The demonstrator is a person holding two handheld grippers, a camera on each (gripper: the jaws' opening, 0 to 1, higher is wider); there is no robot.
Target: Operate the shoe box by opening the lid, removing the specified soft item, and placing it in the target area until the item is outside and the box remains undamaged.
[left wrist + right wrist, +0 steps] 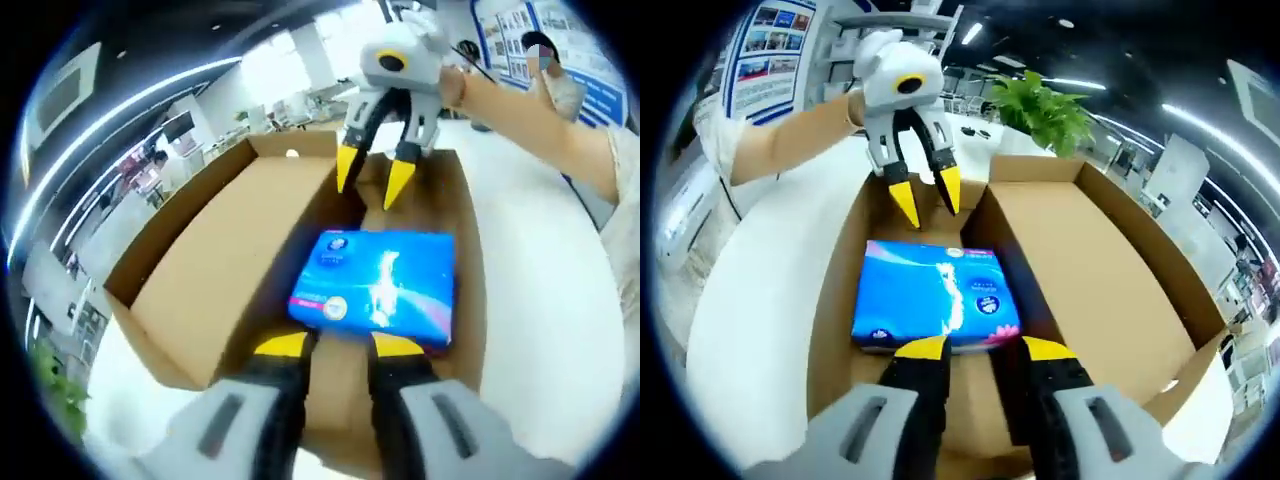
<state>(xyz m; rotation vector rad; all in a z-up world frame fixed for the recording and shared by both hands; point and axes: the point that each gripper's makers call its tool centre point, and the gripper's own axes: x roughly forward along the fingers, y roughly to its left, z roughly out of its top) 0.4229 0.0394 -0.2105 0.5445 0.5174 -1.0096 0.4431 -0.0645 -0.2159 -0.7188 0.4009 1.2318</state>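
With both tools parted and empty over the pack, clamp gently, or you'll dent the box.

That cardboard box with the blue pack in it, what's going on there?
A person is working with two handheld grippers over an open shoe box on a white table. Its lid is folded back, and a blue soft pack lies inside. The left gripper and right gripper reach in from opposite ends, both open, fingers near the pack but not gripping it. It is not yet out.
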